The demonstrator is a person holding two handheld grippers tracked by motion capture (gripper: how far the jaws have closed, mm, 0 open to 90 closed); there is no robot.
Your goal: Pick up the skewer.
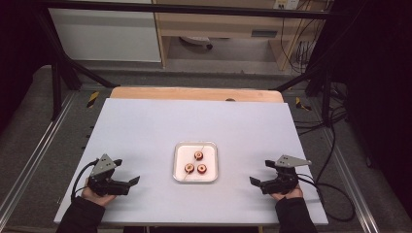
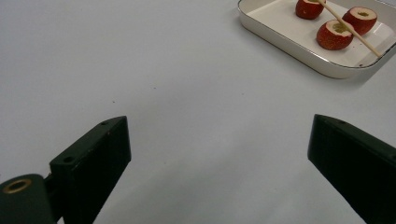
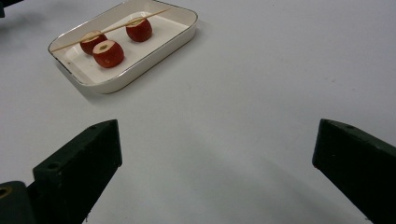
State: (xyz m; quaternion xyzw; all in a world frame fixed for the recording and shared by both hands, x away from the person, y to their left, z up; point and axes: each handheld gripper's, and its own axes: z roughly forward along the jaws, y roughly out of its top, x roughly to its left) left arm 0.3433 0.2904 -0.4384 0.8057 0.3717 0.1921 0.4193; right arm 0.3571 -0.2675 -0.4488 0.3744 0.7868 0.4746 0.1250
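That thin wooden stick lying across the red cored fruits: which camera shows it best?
The right gripper view: the thin wooden stick appears whole, resting on two fruits. The left gripper view crops its far end; the high view shows a faint line.

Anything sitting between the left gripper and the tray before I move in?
No. The stretch of white table between the left gripper and the tray is bare, as the high view and the left gripper view both show.

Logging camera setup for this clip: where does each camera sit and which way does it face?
High view: above the person's side, looking forward and down on the table; both forearms, left tool, right tool.
Left gripper view: along its spread jaws toward the tray.
Right gripper view: likewise, from the opposite side.
Shared: tray, three red fruits, stick.
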